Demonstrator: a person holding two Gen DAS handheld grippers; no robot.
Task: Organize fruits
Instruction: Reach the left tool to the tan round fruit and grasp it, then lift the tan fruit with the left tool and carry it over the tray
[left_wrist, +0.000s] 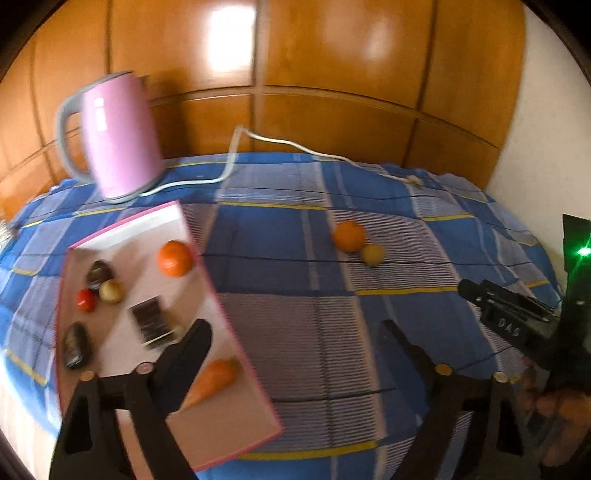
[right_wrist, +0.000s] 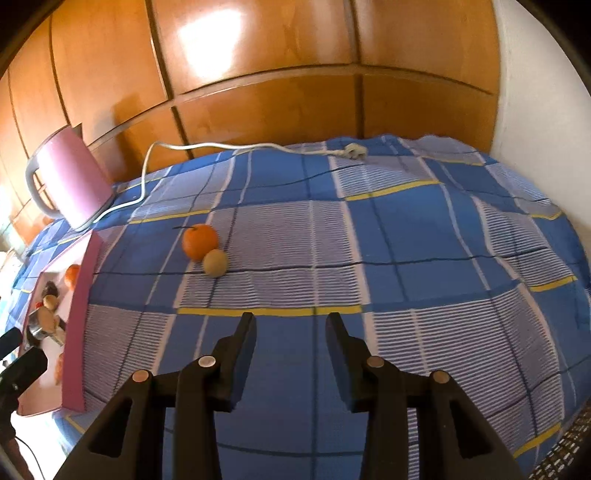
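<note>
From the left wrist camera, the left gripper (left_wrist: 291, 332) hangs with its jaws spread wide and nothing between them, above the checked cloth (left_wrist: 280, 236) at about 6 o'clock. At 8 o'clock lies the pink tray (left_wrist: 236, 354), already holding an orange (left_wrist: 175, 258), a red fruit (left_wrist: 86, 300), a pale round fruit (left_wrist: 110, 291), a carrot (left_wrist: 211, 382) and several dark wrapped items. 2 fruits remain outside it at 2 o'clock: a loose orange (left_wrist: 349, 235) touching a small yellowish fruit (left_wrist: 373, 254).

From the right wrist camera, the right gripper (right_wrist: 291, 332) is likewise parted and empty, low at 6 o'clock. The loose orange (right_wrist: 200, 241) and yellowish fruit (right_wrist: 214, 263) sit at 10 o'clock, the tray wall (right_wrist: 79, 325) at 9 o'clock.

The likely trouble: because the 2 fruits touch, closing on 1 may nudge the other rolling across the cloth. The pink kettle (right_wrist: 70, 181) and its cord (right_wrist: 207, 146) lie near the carrying path, and the blur suggests fast motion that could snag them.
</note>
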